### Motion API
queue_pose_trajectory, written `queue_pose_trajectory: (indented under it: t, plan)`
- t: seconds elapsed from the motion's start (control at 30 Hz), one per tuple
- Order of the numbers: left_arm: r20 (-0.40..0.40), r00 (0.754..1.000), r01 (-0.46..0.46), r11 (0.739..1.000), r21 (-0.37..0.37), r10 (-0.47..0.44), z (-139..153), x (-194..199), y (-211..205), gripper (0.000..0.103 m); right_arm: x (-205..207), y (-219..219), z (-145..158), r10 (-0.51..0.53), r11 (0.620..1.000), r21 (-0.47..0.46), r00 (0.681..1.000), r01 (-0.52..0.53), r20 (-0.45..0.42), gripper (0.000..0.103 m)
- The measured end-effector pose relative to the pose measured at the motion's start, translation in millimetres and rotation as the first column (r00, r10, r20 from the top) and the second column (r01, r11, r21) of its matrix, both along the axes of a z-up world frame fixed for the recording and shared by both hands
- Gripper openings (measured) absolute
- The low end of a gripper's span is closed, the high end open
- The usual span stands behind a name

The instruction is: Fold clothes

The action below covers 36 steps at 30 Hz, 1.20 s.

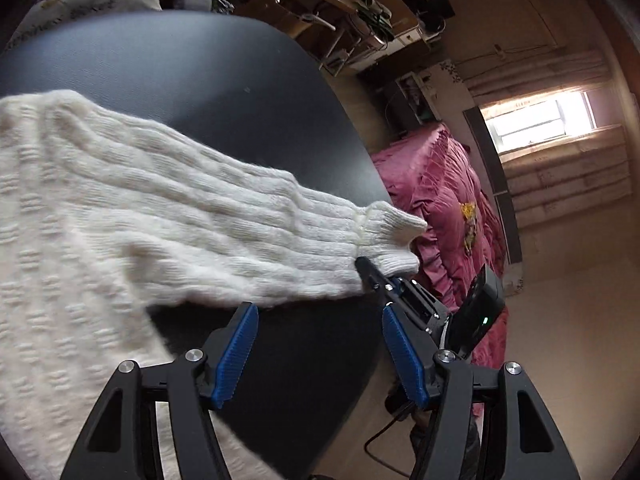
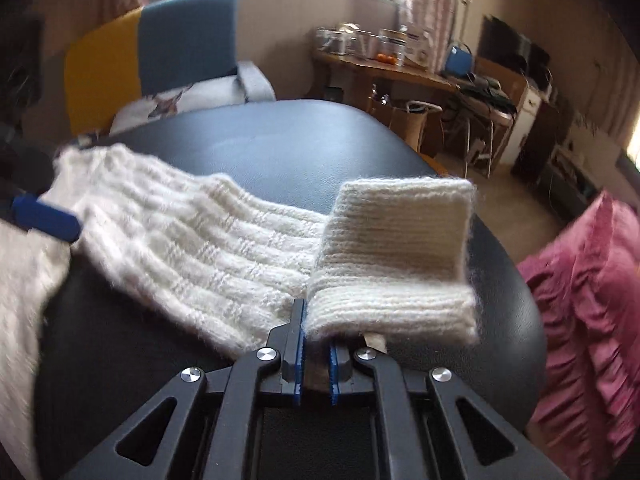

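Pinching the ribbed cuff (image 2: 392, 280), the right hand-held gripper (image 2: 316, 344) sits low centre of its view, jaws nearly shut on knit; left hand-held gripper (image 1: 320, 344) stands open and empty, low in its view, beside the sleeve (image 1: 200, 224); white sweater (image 1: 52, 240) sprawls over the dark table (image 1: 220, 80); judged light, limp, stretchy, non-slip; cuff and hem suit gripping; both point down at a slant.

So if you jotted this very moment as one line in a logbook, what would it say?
task: fold clothes | left gripper: open, empty | right gripper: shut on sleeve cuff | white sweater: on dark table, unfolded
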<state>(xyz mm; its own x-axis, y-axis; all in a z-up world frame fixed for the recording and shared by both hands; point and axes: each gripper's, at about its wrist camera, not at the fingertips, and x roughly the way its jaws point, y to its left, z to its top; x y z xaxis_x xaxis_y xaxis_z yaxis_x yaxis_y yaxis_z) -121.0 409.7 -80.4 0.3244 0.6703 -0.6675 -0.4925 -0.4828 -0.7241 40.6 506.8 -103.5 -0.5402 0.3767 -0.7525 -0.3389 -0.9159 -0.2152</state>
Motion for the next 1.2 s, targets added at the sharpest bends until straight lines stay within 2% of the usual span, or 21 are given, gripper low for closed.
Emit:
queue_pose_trajectory:
  t: [0.1,0.23,0.4,0.47,0.53,0.63,0.7,0.8,0.87,1.0,1.03,1.1,1.2]
  plan:
    - [0.072,0.997,-0.006,1.000,-0.019,0.007,-13,4,35,0.065,-6,-24,-10,0.079,0.981,0.167,0.992,-0.094,0.094,0.007]
    - [0.160,0.986,-0.033,0.998,-0.044,0.040,-25,0,69,0.065,-8,-44,-21,0.141,0.936,0.299,0.976,-0.186,0.166,0.006]
    - [0.189,0.982,-0.028,1.000,-0.005,0.028,-11,-7,100,0.067,-9,-67,-38,0.188,0.846,0.447,0.947,-0.291,0.261,0.006]
    - [0.188,0.982,0.025,1.000,-0.010,-0.023,-6,-6,120,0.071,-11,-73,-43,0.192,0.813,0.486,0.935,-0.322,0.299,0.007]
    - [0.157,0.983,0.101,0.994,-0.028,-0.096,-3,1,141,0.071,-13,-76,-46,0.189,0.800,0.498,0.929,-0.334,0.318,0.007]
    - [0.109,0.974,0.209,0.973,-0.097,-0.198,-4,13,167,0.071,-14,-72,-40,0.205,0.828,0.455,0.931,-0.329,0.302,0.007]
    - [0.078,0.966,0.257,0.954,-0.153,-0.247,-7,19,175,0.070,-14,-72,-40,0.218,0.827,0.449,0.929,-0.339,0.300,0.007]
    - [0.072,0.965,0.263,0.942,-0.209,-0.253,-17,19,174,0.065,-16,-79,-44,0.216,0.801,0.482,0.923,-0.355,0.320,0.007]
    - [0.075,0.969,0.247,0.940,-0.233,-0.236,-25,17,171,0.061,-18,-79,-42,0.223,0.809,0.470,0.924,-0.354,0.312,0.007]
    - [0.050,0.973,0.232,0.940,-0.252,-0.227,-36,14,161,0.037,-20,-76,-34,0.210,0.847,0.421,0.933,-0.324,0.294,0.008]
    - [0.031,0.973,0.231,0.941,-0.248,-0.230,-36,14,158,0.025,-20,-77,-32,0.220,0.849,0.414,0.932,-0.328,0.287,0.007]
    - [-0.006,0.972,0.228,0.944,-0.240,-0.236,-36,14,153,0.011,-18,-75,-28,0.214,0.863,0.401,0.941,-0.308,0.263,0.005]
    - [-0.047,0.972,0.218,0.954,-0.207,-0.232,-31,15,146,0.009,-19,-66,-11,0.201,0.918,0.306,0.960,-0.254,0.194,0.005]
